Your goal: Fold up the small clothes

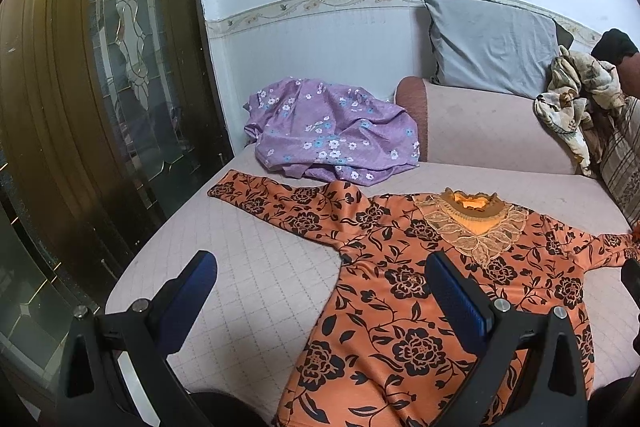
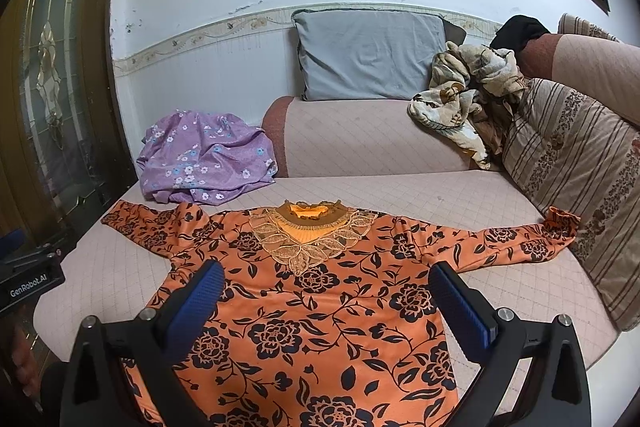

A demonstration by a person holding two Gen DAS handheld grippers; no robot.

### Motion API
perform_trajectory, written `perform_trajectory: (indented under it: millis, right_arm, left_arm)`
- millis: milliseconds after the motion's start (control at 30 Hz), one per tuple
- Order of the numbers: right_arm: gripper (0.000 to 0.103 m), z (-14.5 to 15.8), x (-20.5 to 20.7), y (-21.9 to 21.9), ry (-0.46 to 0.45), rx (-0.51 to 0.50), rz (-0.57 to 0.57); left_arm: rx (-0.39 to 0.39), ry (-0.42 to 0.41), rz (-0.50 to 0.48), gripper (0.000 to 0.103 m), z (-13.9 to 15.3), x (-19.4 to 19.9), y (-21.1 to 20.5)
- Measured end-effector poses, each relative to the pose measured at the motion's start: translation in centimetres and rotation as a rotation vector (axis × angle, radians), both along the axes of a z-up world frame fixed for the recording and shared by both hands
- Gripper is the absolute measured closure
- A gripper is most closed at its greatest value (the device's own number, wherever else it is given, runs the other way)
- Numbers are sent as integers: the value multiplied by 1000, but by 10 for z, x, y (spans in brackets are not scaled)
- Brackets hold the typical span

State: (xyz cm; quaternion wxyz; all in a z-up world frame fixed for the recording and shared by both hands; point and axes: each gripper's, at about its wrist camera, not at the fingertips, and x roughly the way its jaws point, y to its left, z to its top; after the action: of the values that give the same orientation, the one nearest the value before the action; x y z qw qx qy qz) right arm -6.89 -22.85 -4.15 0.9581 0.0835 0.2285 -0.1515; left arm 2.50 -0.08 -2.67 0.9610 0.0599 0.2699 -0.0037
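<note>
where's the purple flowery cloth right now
The purple floral cloth lies crumpled at the far left of the quilted seat, beside the glass door, just beyond the orange top's left sleeve.

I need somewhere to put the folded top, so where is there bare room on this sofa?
Bare quilted cover lies between the orange top and the armrest, right of the purple garment. Another patch lies under the top's left sleeve, at the seat's left edge. It is crowded right, by the striped cushion and crumpled floral cloth.

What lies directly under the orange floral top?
The orange floral top lies spread flat on the pink quilted cover. Whether anything sits between them cannot be seen; the fabric covers it.
</note>
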Motion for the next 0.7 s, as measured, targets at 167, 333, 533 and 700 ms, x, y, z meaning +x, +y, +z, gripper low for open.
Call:
perform_trajectory:
  millis: [167, 333, 533, 700]
  right_arm:
    - [0, -1, 1, 1, 3, 0, -1]
    - [0, -1, 1, 1, 4, 0, 0]
    - [0, -2, 3, 1, 7, 1, 2]
    - [0, -2, 4, -1, 11, 6, 2]
  left_arm:
    - [1, 1, 3, 0, -1, 0, 2]
    - [3, -2, 8, 0, -1, 1, 4]
    - [14, -2, 7, 0, 0, 3, 2]
    - [15, -1, 9, 0, 0, 3, 3]
